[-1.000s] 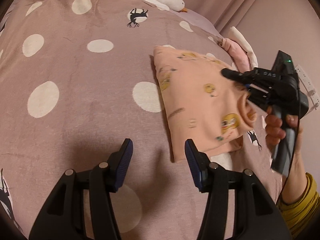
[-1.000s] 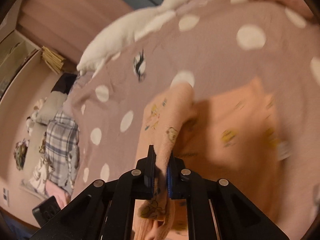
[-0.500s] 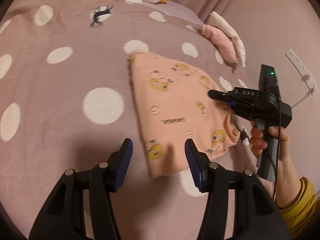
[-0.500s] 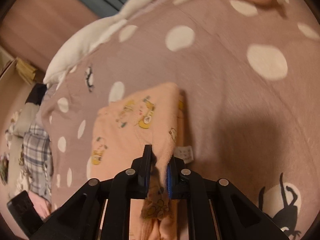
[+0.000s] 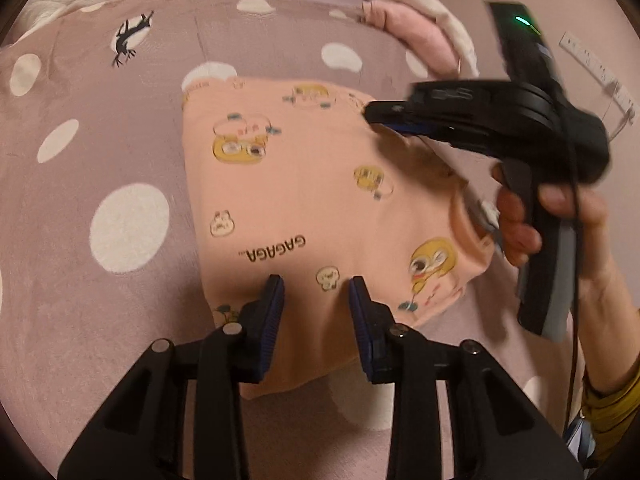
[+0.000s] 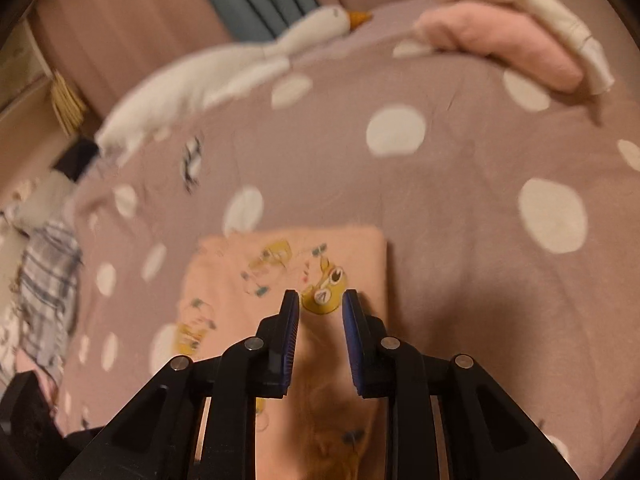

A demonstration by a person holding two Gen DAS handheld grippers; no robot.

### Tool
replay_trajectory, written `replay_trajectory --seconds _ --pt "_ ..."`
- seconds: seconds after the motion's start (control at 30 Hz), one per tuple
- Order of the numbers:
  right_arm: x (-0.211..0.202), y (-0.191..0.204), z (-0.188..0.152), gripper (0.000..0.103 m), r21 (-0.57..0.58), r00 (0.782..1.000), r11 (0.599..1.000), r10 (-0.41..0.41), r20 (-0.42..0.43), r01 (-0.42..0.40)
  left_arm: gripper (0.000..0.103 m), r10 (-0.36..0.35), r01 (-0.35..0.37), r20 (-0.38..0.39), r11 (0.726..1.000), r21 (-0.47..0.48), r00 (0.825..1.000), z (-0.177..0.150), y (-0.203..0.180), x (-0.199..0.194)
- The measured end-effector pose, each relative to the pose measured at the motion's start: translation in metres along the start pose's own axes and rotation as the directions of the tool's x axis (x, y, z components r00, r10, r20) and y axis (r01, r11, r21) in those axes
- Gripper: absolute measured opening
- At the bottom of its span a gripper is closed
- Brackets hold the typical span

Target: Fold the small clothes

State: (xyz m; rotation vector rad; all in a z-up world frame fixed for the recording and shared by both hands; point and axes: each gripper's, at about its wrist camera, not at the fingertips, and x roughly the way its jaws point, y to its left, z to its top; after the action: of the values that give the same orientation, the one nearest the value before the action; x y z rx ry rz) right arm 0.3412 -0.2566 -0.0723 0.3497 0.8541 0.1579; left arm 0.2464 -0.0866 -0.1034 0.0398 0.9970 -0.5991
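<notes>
The peach garment (image 5: 304, 200), printed with yellow cartoon figures, lies folded into a rough rectangle on the dotted mauve bedspread (image 5: 100, 152). Its long axis runs away from the left wrist camera, from a near edge under the left tongs (image 5: 316, 292) to a far edge by a white dot; the ribbed neckline bunches at its right side.

Both tongs stand open and hold nothing. The left tongs hover over the near end of the garment, jaws spread wide with cloth showing between them. The right tongs (image 6: 320, 306) are parted more narrowly, above the far right part of the fold, a yellow cartoon face between their tips — in the left view they reach in from the right, the person's hand (image 5: 532, 220) wrapped round the grip.

So the garment lies straight ahead of the left tongs and below the right; the left is nearer the free near edge, and a next fold would likely carry that edge away along the long axis.

Whether either set of tips touches the cloth cannot be told. The layers beneath are hidden, the right view is blurred, and the left tongs cover the near corner. A plush goose (image 6: 224, 76) and folded pink and white clothes (image 6: 520, 36) lie well apart at the bed's far side.
</notes>
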Motion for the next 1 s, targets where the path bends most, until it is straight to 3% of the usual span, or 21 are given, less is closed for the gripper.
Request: replay_trajectory --seconds 0.1,0.27,0.5,0.67,0.8,0.9,1.0 --pt "0.018 -0.006 0.001 0.025 0.047 0.999 0.998 -0.030 -0.036 0.032 0.032 0.021 -0.021 -0.004 0.999 0.031 1.000 -0.002 -0.003 0.004" --pt "0.010 -0.013 0.002 0.025 0.093 1.000 0.995 -0.020 -0.022 0.022 0.032 0.013 -0.012 -0.008 1.000 0.019 1.000 -0.001 -0.001 0.006" --pt "-0.049 0.011 -0.029 0.025 -0.117 0.994 0.992 0.061 0.089 -0.051 0.032 0.013 -0.012 -0.013 1.000 0.023 1.000 -0.002 -0.002 0.006" --pt "-0.060 0.018 -0.056 0.025 -0.198 0.996 0.979 0.066 0.058 -0.053 0.032 0.016 -0.016 -0.016 1.000 0.011 1.000 0.000 -0.003 0.007" --pt "-0.054 0.017 -0.077 0.025 -0.251 1.000 0.968 0.001 0.012 0.002 0.032 0.016 -0.016 -0.021 1.000 0.006 1.000 0.002 -0.002 0.007" --pt "-0.048 0.012 -0.092 0.025 -0.259 0.999 0.965 -0.045 -0.030 0.035 0.032 0.016 -0.016 -0.016 1.000 -0.002 1.000 0.003 -0.003 0.004" --pt "-0.050 0.003 -0.101 0.025 -0.230 0.998 0.973 -0.029 -0.051 0.016 0.032 0.006 -0.006 0.020 1.000 0.005 1.000 0.005 -0.006 -0.007"
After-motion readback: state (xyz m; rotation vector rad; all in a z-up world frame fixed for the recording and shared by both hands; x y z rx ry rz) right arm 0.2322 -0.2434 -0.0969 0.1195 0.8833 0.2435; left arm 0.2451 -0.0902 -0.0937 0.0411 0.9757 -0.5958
